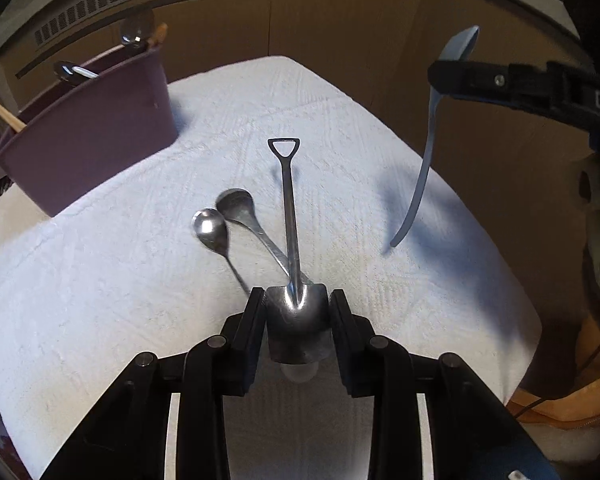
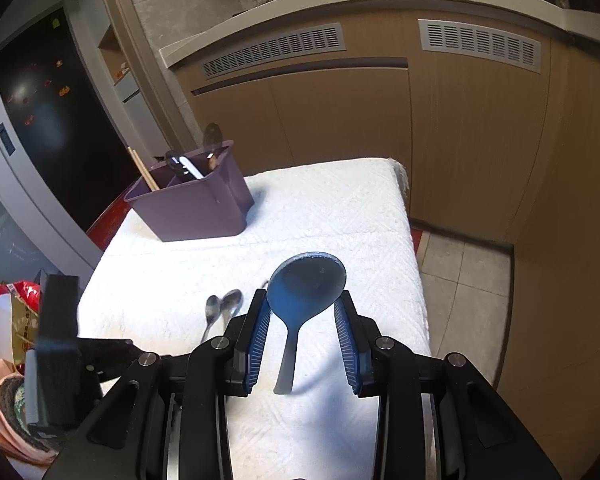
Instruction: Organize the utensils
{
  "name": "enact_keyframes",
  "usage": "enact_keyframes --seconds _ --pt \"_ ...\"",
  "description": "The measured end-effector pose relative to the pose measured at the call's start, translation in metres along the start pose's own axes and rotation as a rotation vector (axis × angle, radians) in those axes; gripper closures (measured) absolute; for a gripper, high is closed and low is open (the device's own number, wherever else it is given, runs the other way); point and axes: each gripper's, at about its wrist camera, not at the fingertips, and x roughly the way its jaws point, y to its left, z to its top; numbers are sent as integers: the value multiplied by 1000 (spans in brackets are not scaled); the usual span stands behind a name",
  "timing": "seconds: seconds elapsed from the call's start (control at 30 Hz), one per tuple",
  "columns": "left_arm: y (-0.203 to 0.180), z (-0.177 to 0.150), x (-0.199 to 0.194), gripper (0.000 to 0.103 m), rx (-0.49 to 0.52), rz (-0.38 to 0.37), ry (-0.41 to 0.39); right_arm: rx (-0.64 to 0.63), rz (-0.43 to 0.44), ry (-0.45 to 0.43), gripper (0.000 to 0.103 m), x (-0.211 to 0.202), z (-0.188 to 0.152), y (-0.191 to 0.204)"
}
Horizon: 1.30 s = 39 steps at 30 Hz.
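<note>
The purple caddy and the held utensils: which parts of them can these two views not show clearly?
- Purple caddy: blurred in the left wrist view; its walls hide the lower ends of the utensils inside in both views.
- Shovel spoon: the left gripper hides the sides of its blade.
- Blue spoon: in the right wrist view, whether the right gripper presses its bowl cannot be told.

I can read only white letters "DA" on my right gripper (image 1: 436, 76); the rest runs out of view.
</note>
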Motion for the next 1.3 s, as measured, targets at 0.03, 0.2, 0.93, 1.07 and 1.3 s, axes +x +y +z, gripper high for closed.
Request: enact_keyframes --seconds 0.03,0.2,0.93,1.07,1.3 --pt "6 -3 -11 74 -11 7 -28 -13 2 -1 69 -1 2 6" --pt "23 -28 -71 74 -81 57 -145 -83 18 -8 69 -6 10 41" --pt "140 81 -232 77 -214 297 -847 -308 -55 -350 69 -47 199 180" --pt "161 94 -207 87 -224 280 -816 -283 -43 -336 69 -15 216 180" --pt "201 86 -149 93 -297 259 -616 -266 -13 -205 69 44 203 166"
